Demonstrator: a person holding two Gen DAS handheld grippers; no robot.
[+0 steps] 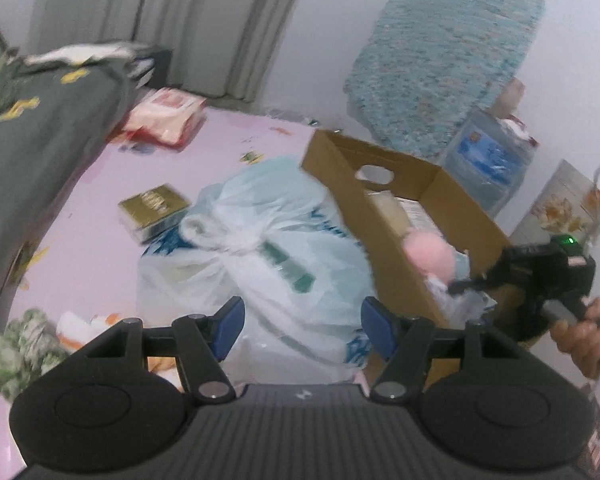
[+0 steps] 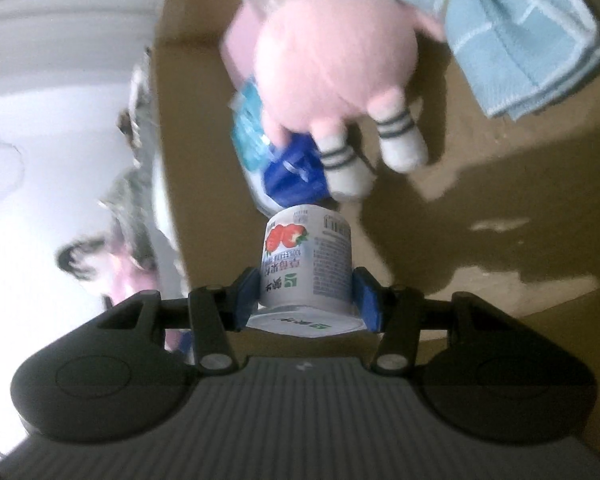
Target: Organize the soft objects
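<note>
In the right wrist view, the right gripper (image 2: 306, 294) pinches a white yogurt cup (image 2: 307, 264) with a strawberry label, one blue pad on each side of it, low in the centre of the frame. The cup lies on its side with its lid toward the camera. Just above it, in the upper middle, a pink plush toy (image 2: 332, 52) with striped socks lies inside the cardboard box (image 2: 500, 200). A folded light blue towel (image 2: 516, 40) sits at the upper right, touching the toy. A blue and white packet (image 2: 272, 156) lies under the toy's legs.

In the left wrist view, the left gripper (image 1: 302, 330) has its fingers spread apart with nothing between them, low in the frame over a white plastic bag (image 1: 260, 248) on a pink surface (image 1: 100, 248). The box stands at the centre right, with the pink toy showing inside. A hand (image 1: 584, 336) at the right edge holds the other gripper at the box. A gold package (image 1: 152, 208) lies left of the bag.
</note>
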